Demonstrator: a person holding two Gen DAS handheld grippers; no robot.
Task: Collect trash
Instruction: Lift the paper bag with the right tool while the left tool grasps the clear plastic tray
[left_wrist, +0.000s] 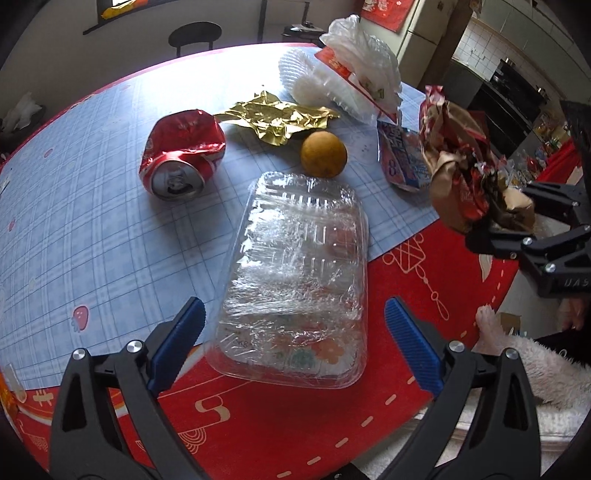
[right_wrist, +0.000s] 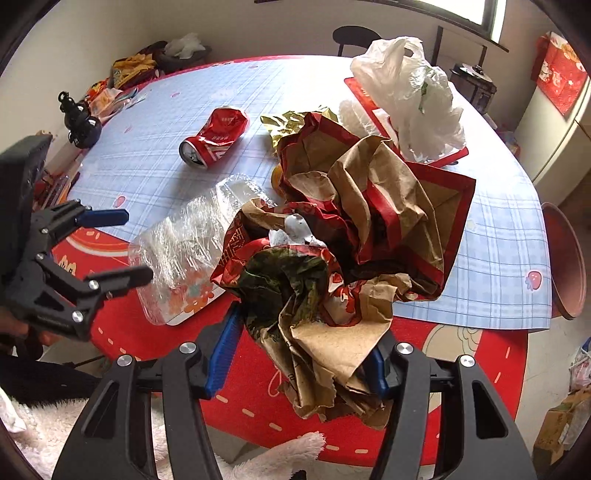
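A clear plastic clamshell box (left_wrist: 295, 266) lies on the table where the blue plaid cloth meets the red one. My left gripper (left_wrist: 294, 306) hangs over its near end, open, one blue pad on each side and neither touching it. From the right wrist view the left gripper (right_wrist: 127, 247) also stands wide beside the box (right_wrist: 184, 251). My right gripper (right_wrist: 303, 332) is shut on a crumpled brown and red paper bag (right_wrist: 362, 206), held off the table; the bag (left_wrist: 458, 166) shows at the right. A crushed red can (left_wrist: 181, 155), gold foil (left_wrist: 277, 118) and an orange fruit (left_wrist: 324, 155) lie beyond.
A white plastic bag (left_wrist: 362, 55) sits on a red-edged tray with white foam netting (left_wrist: 306, 77) at the back. A blue and pink packet (left_wrist: 402, 158) lies by the fruit. A black gourd-shaped ornament (right_wrist: 79, 122) stands far left. A fluffy white sleeve (left_wrist: 517, 354) and red stool (right_wrist: 565, 258) flank the table edge.
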